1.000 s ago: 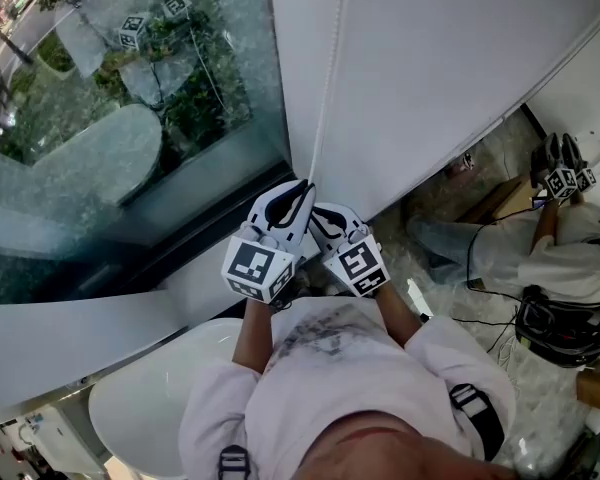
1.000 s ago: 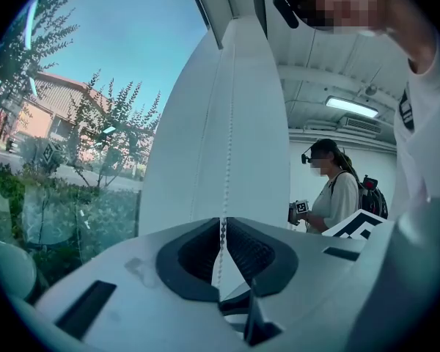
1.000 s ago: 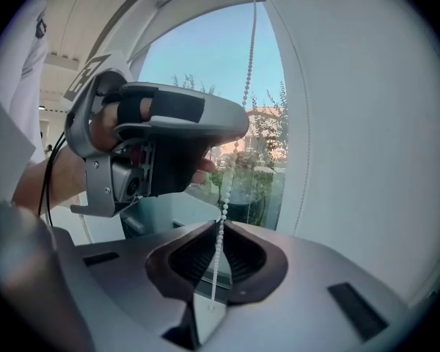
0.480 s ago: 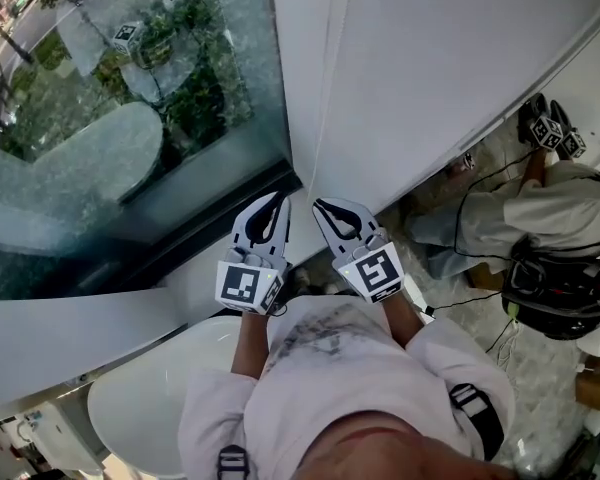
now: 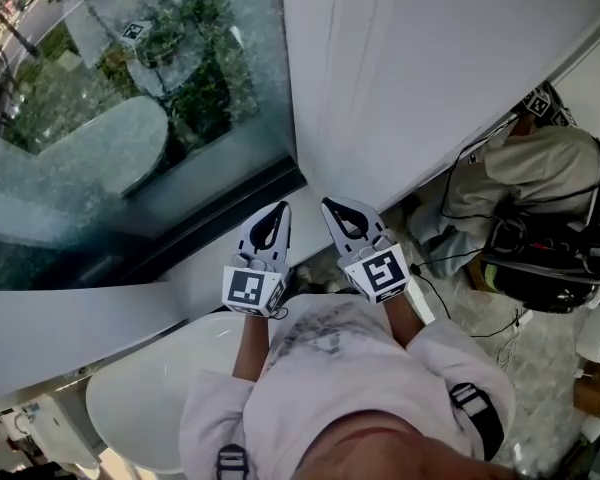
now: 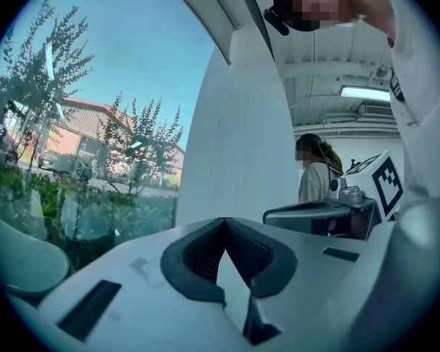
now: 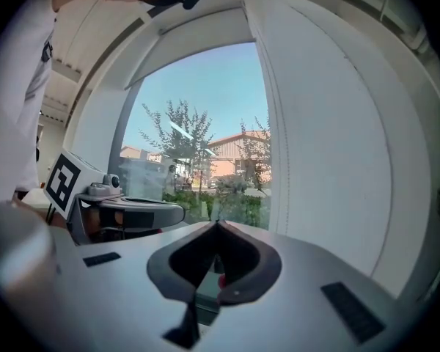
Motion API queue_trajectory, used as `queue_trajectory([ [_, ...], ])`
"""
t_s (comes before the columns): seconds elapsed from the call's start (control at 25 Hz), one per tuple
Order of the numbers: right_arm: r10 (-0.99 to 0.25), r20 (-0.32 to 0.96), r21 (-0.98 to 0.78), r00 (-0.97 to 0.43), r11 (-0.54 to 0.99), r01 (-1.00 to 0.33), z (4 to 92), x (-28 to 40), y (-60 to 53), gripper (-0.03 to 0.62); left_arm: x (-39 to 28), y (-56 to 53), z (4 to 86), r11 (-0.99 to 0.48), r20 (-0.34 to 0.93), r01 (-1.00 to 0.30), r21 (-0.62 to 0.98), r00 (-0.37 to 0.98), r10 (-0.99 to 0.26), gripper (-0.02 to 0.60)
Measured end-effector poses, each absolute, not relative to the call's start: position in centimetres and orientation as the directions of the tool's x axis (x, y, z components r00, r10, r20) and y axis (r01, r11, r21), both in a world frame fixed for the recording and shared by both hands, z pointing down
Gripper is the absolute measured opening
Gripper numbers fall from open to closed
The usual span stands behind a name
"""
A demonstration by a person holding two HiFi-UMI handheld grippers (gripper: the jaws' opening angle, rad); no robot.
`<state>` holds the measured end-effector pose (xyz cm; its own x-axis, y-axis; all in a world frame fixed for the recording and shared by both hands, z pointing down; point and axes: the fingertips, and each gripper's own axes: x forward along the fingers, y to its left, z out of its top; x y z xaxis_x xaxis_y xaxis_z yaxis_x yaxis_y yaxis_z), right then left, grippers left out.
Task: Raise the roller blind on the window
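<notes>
Jaws pressed together on nothing, the left gripper [image 5: 281, 209] and right gripper [image 5: 329, 205] sit side by side, slightly apart, at the window's foot. Beyond them the white roller blind [image 5: 440, 68] covers the window's right part. Its bead cord [image 7: 285, 182] hangs near its left edge, untouched. Bare glass [image 5: 130, 118] lies to the left.

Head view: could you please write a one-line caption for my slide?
The left gripper and right gripper, both shut and empty, point at the white roller blind beside the window glass.
</notes>
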<state>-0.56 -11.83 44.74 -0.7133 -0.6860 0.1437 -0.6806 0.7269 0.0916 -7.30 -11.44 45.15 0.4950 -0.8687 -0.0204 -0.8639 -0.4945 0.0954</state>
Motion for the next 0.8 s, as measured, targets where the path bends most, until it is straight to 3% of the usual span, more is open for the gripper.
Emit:
queue_trajectory([
  [0.8,-0.689,0.151,0.106,-0.708,0.724,-0.682,44.11,-1.41,-11.85,0.060,-8.23,-11.36,44.52,-0.499,-0.024,-0.861,0.091,0.500,-0.866,0.009],
])
